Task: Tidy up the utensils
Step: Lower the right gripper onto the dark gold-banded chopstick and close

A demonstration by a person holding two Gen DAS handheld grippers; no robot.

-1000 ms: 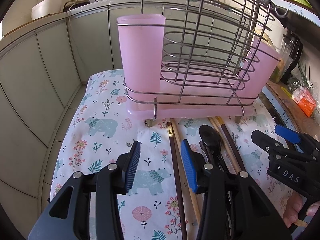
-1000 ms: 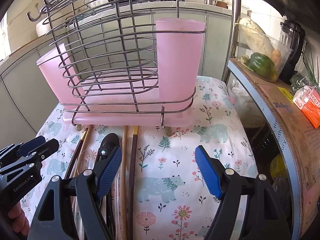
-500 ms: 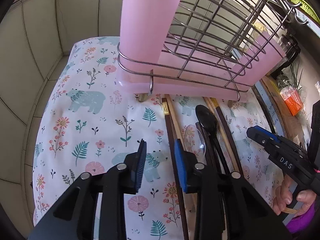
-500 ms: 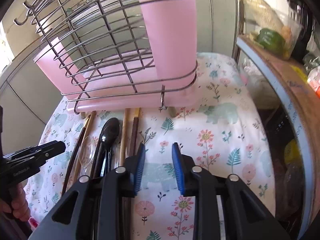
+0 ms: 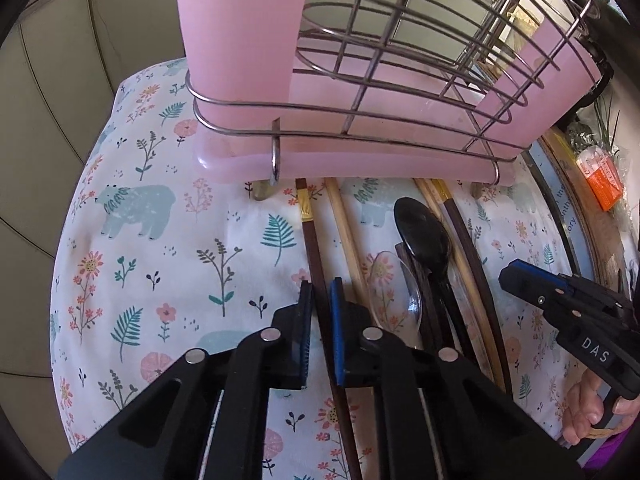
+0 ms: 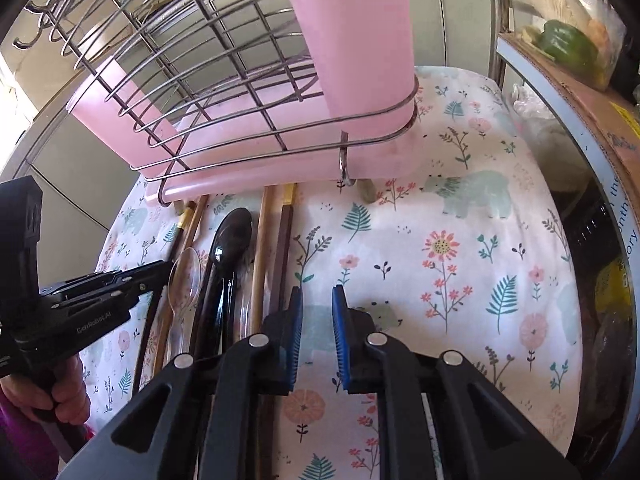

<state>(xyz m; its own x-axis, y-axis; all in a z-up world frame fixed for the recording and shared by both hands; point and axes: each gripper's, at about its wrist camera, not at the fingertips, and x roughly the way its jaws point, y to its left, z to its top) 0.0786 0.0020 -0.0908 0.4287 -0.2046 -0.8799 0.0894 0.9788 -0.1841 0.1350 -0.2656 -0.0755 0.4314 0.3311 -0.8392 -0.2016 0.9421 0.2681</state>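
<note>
A wire rack with pink plastic cups and a pink tray stands at the back of the floral cloth; it also shows in the right wrist view. Before it lie dark and light chopsticks, a black spoon and a clear spoon. My left gripper is lowered with its blue pads close on either side of a dark brown chopstick. My right gripper is nearly shut and empty above the cloth, just right of a dark chopstick.
The floral cloth covers a small table beside grey cabinets. A cardboard shelf edge with a bag of vegetables stands to the right. An orange packet lies on that shelf.
Both grippers have dropped toward the cloth and narrowed from wide open. The left pads have come down around the dark chopstick.
</note>
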